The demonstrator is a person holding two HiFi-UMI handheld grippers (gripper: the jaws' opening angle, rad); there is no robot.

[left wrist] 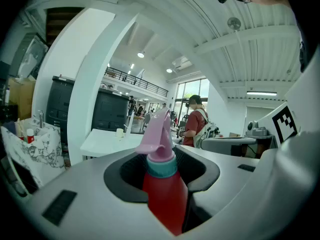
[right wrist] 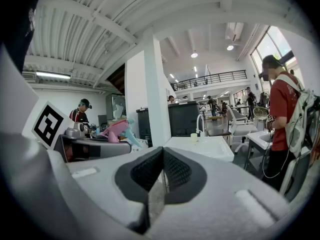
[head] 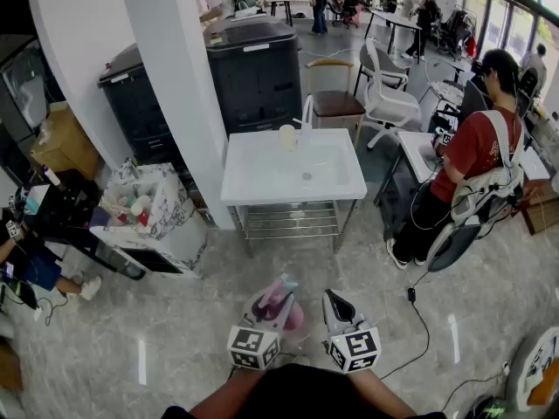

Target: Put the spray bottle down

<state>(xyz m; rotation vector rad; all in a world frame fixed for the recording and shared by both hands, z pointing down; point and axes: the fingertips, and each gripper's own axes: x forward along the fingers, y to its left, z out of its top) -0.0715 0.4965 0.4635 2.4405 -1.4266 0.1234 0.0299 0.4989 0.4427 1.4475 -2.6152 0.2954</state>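
Left claw (head: 272, 299): jaws pressed on the red body of the spray bottle (left wrist: 162, 184), pink trigger head upward, held over the floor and well short of the white table (head: 262, 173). Carry it upright and seat its base flat before releasing. Right claw (head: 336, 302): jaws together, empty.

No legible text, brand, label, number or sign on anything in any view.
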